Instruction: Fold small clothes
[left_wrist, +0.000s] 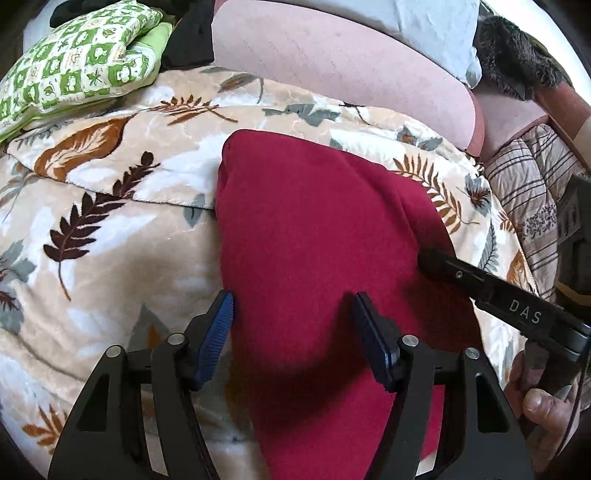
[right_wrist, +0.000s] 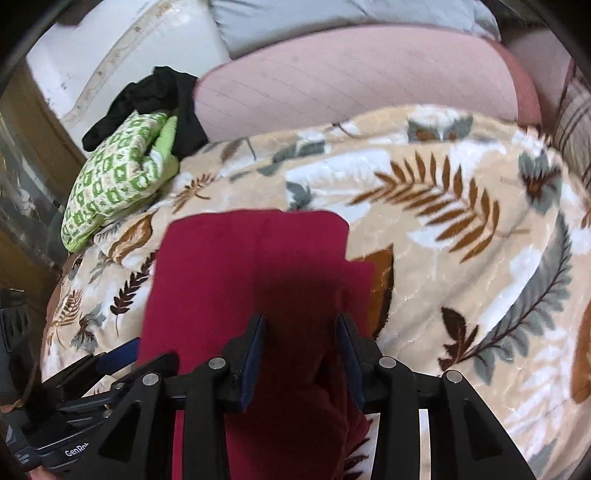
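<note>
Both hand-held grippers hang over one red garment (left_wrist: 314, 229), which lies on the leaf-patterned blanket (left_wrist: 110, 236) of a bed or couch, in front of the pink cushion (left_wrist: 332, 62). The garment is long and narrow, and its long axis runs away from the person, toward that pink cushion; its far end looks already laid flat, with a squared edge.

The left hand-held gripper (left_wrist: 291, 314) stands with its jaws well apart, straddling the near left part of the garment: one pad is at the left edge of the cloth, the other above the middle. No cloth is pinched between them. The right hand-held gripper (right_wrist: 301, 328) has its jaws partly apart above the near right part, and I see the cloth below them but no clear pinch. In the left wrist view its finger reaches over the right side of the garment.

I judge both hands equally near, each on its own side, so the near end probably folds away toward the pink cushion.
</note>
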